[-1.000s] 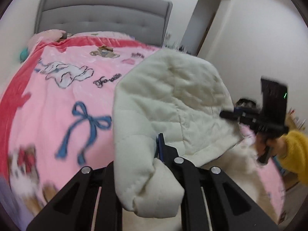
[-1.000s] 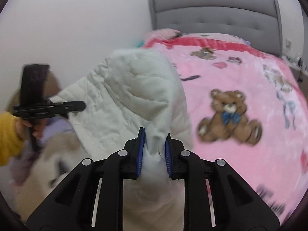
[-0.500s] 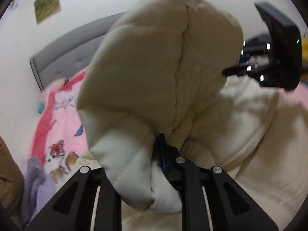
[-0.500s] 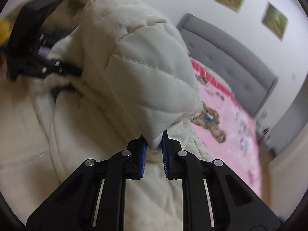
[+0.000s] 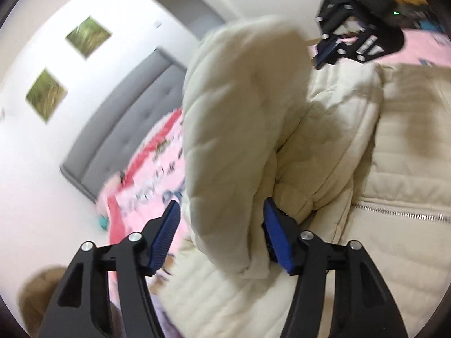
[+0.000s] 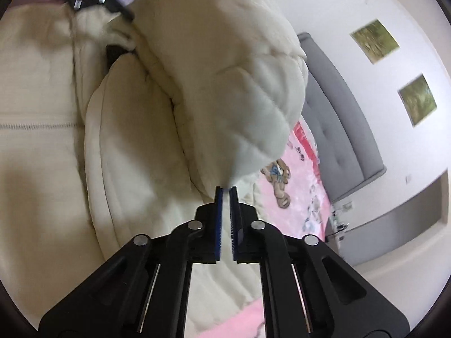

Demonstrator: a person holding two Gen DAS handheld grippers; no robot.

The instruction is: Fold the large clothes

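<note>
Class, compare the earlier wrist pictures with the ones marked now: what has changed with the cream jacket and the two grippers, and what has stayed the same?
Both grippers swung the cream jacket fold over onto its body. The left gripper, clamped before, is opening: its pads stand apart around the fabric. The right gripper has closed, now nearly past the fabric's edge. The pink blanket and grey headboard are unchanged.

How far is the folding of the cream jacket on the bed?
Done: the jacket lies spread on the pink blanket. In hand: its hood is being folded over; the left tool is opening around it, the right tool is shut on its edge. Left: the other folds.
</note>
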